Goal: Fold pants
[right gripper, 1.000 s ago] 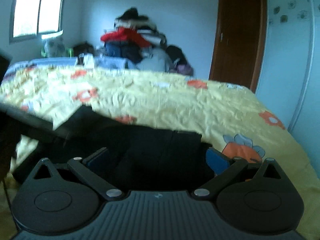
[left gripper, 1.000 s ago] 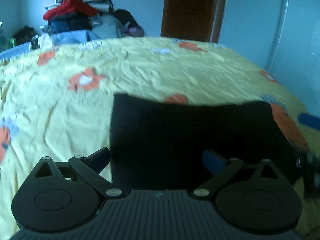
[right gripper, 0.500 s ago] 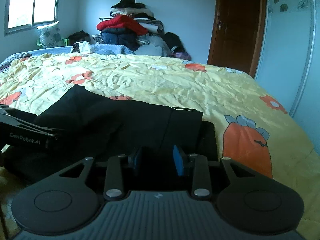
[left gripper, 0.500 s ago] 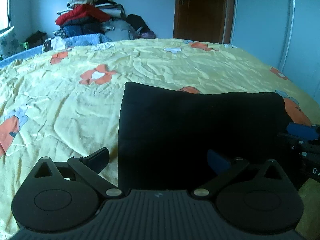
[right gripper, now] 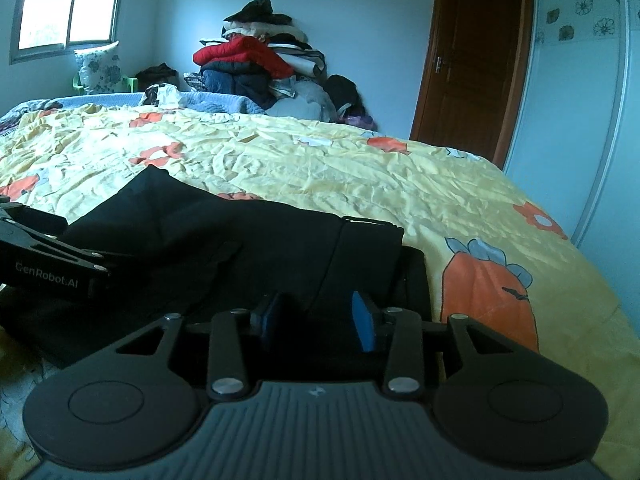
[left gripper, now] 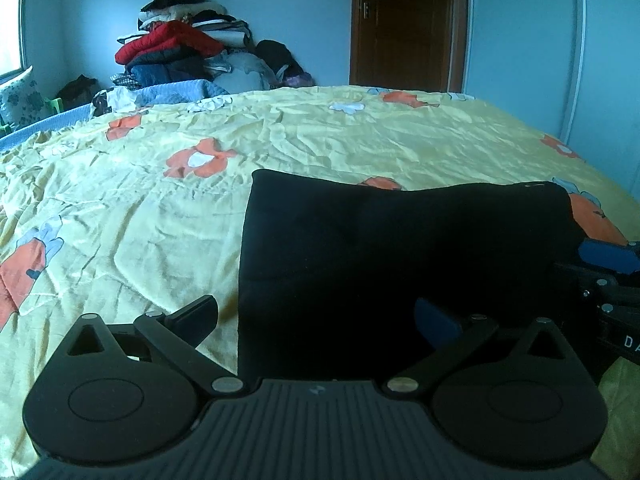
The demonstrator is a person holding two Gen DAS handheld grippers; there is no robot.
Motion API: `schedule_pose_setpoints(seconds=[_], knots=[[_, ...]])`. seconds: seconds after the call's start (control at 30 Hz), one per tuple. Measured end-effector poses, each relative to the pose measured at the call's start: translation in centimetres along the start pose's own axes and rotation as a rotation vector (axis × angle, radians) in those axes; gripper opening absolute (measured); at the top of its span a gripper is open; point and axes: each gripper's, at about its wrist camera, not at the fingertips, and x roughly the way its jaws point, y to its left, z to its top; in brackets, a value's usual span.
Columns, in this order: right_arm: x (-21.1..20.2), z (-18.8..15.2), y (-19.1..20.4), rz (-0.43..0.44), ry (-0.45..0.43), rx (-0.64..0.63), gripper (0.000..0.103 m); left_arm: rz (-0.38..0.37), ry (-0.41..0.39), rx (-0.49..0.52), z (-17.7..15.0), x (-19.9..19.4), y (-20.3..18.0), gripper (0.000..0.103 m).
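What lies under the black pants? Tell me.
The black pants lie on the yellow flowered bedsheet, which shows all round them. An orange flower print peeks out at their far edge; the sheet beneath the folded cloth is covered and cannot be seen.

Pants [left gripper: 400,248]: black, folded into a flat, roughly rectangular stack
Layers: waistband edge seen at the right end
Location: laid on a yellow floral bedspread [left gripper: 280,140]

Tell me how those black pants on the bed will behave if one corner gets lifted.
The black pants look soft and layered, so a lifted corner would probably droop and let the fold slide open. They lie on a wrinkled yellow bedsheet, so pushing may drag and bunch both. They likely weigh little, though the dark fabric hides its thickness.
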Motion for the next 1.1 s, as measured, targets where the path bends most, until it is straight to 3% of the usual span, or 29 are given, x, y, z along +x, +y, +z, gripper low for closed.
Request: schedule_pose_setpoints(seconds=[0.33, 0.47, 0.6, 0.7, 0.8, 0.9, 1.1], knots=[[0.0, 0.0, -0.3, 0.019, 0.006, 0.021, 0.045, -0.067, 0.041, -0.073, 0.1, 0.3, 1.4, 0.102], [-0.6, 0.4, -3.8, 0.137, 0.043, 0.165, 0.059, -0.158, 0.085, -0.075, 0.9, 0.1, 3.4, 0.101], [0.7, 0.2, -9.4, 0.194, 0.105, 0.333, 0.059, -0.268, 0.119, -0.168, 1.9, 1.1, 6.7, 0.102], [2.6, -0.4, -12.7, 0.35, 0.163, 0.46, 0.064, -0.401, 0.146, -0.233, 2.4, 2.4, 8.8, 0.102], [4.1, -0.2, -14.8, 0.471, 0.197, 0.516, 0.065, -0.558, 0.174, -0.236, 3.0, 3.7, 9.9, 0.102], [6.0, -0.2, -16.3, 0.655, 0.24, 0.577, 0.071, -0.68, 0.191, -0.247, 3.1, 4.8, 10.2, 0.102], [9.2, 1.2, -14.6, 0.943, 0.291, 0.534, 0.078, -0.749, 0.195, -0.281, 3.2, 6.2, 9.4, 0.101]])
